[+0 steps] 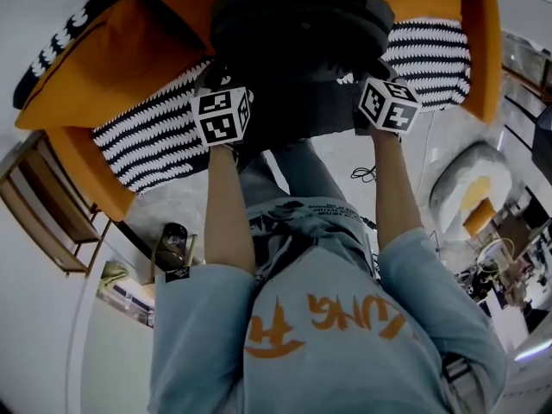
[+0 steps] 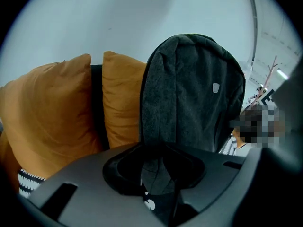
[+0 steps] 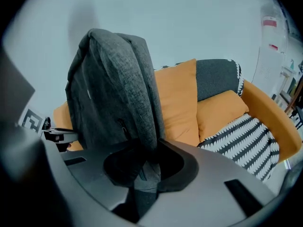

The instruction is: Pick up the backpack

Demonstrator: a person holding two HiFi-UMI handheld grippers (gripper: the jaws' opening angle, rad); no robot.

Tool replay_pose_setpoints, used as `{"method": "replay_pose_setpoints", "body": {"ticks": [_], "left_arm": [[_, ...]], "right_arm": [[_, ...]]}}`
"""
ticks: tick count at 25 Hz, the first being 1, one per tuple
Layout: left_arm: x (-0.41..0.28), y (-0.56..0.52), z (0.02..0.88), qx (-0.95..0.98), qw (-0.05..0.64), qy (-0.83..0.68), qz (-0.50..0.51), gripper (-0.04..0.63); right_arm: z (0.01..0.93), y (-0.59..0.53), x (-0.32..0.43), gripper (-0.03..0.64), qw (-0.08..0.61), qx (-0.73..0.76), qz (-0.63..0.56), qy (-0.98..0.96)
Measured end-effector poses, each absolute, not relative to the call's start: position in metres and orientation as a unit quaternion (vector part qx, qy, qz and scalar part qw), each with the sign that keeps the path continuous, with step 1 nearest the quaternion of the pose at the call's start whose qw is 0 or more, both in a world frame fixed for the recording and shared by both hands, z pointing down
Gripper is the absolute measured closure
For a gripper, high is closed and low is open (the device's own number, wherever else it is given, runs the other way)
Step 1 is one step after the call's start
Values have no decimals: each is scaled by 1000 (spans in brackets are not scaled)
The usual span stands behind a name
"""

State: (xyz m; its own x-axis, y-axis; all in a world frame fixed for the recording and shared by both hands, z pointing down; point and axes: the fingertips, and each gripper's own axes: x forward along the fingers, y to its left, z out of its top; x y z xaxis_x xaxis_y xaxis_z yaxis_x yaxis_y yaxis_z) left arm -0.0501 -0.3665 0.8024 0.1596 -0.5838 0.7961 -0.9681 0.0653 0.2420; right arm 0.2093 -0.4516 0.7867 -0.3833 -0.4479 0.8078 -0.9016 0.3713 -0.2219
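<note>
A dark grey backpack stands upright on an orange sofa, leaning against its back cushions. My left gripper meets the backpack's lower left edge and my right gripper its lower right edge. In the left gripper view the backpack rises straight ahead, and its fabric runs down between the left gripper's jaws, which are pinched on it. In the right gripper view the backpack's side fold is likewise clamped in the right gripper.
A black-and-white striped throw covers the sofa seat. Orange cushions stand beside the backpack, against a white wall. A wooden side table sits at the left. A cable lies on the pale floor.
</note>
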Motion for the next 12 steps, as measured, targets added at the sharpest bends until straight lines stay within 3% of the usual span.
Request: {"method": "replay_pose_setpoints", "body": {"ticks": [12], "left_arm": [[-53,-317,742,645,387,-622,219,491]], "right_arm": [[729,-400,207,569,294,481,344,-751]]}}
